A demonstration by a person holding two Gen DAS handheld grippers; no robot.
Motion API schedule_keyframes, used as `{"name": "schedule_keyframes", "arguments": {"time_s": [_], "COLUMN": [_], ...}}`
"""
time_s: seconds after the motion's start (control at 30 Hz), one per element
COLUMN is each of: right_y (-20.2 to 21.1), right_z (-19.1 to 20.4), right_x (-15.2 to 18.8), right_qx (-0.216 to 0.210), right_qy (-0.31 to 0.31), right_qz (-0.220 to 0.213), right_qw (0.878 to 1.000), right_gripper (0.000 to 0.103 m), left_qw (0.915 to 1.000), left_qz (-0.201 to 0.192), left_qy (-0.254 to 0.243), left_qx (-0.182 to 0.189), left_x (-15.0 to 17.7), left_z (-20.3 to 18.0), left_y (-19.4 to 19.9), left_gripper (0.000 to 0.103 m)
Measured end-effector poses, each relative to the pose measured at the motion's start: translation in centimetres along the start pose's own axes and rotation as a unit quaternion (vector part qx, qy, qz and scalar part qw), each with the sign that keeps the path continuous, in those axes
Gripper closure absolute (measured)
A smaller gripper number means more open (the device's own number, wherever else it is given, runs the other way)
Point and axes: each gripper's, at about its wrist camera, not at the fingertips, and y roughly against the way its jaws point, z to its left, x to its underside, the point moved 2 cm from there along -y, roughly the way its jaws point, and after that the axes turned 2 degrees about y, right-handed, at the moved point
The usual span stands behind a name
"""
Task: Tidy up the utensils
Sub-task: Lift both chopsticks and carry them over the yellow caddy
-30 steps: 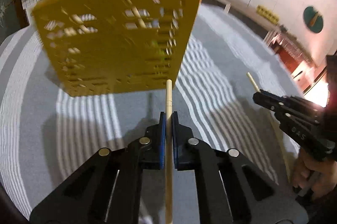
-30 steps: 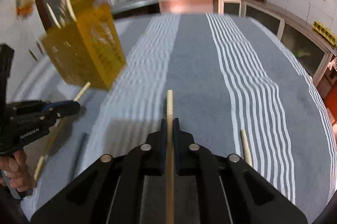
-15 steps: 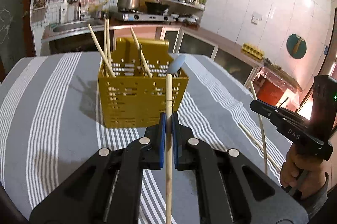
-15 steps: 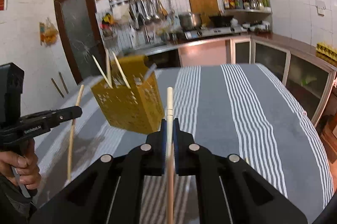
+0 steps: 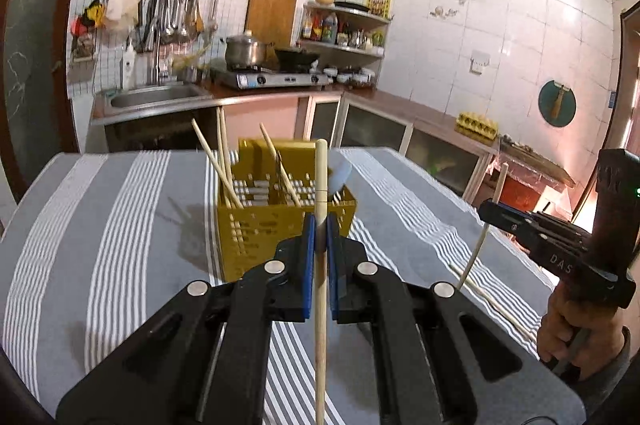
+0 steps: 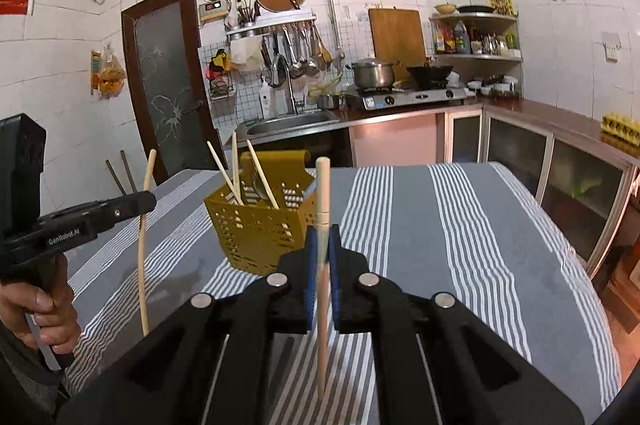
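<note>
1. My left claw (image 5: pixel 319 237) is clenched on a chopstick (image 5: pixel 320 265); the blue pads pinch it near mid-length, so the stick stands nearly upright, its top above the claw and its tail hanging below.
2. My right claw (image 6: pixel 323 245) is likewise clenched on a second chopstick (image 6: pixel 322 257), held the same way. I judge the mid-length pinch keeps each stick from swinging and leaves a free end to drop into a slot.
3. The yellow utensil basket (image 5: pixel 256 237) stands on the counter (image 5: pixel 120 225) just ahead of the left claw; from the right claw it lies ahead and to the left (image 6: pixel 256 237). Three chopsticks already lean in it, with a pale-handled utensil (image 5: pixel 340 177) on the side nearer the right claw.
4. One loose chopstick (image 5: pixel 492 301) lies flat on the striped cloth, below and ahead of the right claw as seen from the left camera.
5. Judgement: both claws are clear above the counter, sticks roughly vertical, so the next step is likely lowering them into the basket's open top. Risk: a tail end catching the rim.
</note>
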Motion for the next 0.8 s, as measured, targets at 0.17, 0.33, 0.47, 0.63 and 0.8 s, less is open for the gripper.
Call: {"name": "schedule_keyframes", "arguments": {"time_s": [0.17,0.33,0.47,0.63,0.8], "right_y": [0.4,0.6,0.4,-0.5,-2.0], "right_z": [0.9,1.4,2.5,4.3,5.7], "right_x": [-2.5,-5.8,-8.6,-12.2,-13.8], "right_qx": [-0.008,-0.011,-0.01,-0.015,-0.027], "right_qy": [0.019,0.026,0.046,0.067,0.077], "right_qz": [-0.025,-0.054,-0.077,-0.111,-0.13], "right_qw": [0.999,0.998,0.996,0.991,0.988], "right_gripper": [0.097,0.097,0.097,0.097,0.097], "left_qw": [0.9997,0.9985,0.9957,0.9913,0.9856], "left_qz": [-0.02,-0.046,-0.082,-0.122,-0.161], "left_qy": [-0.013,-0.021,-0.027,-0.036,-0.04], "left_qx": [-0.005,-0.021,-0.033,-0.035,-0.035], "left_x": [-2.0,-4.8,-7.6,-10.7,-13.0], "left_z": [0.3,0.8,0.8,0.5,0.5], "left_y": [0.7,0.6,1.0,1.3,1.2], "left_gripper": [0.099,0.099,0.099,0.099,0.099]}}
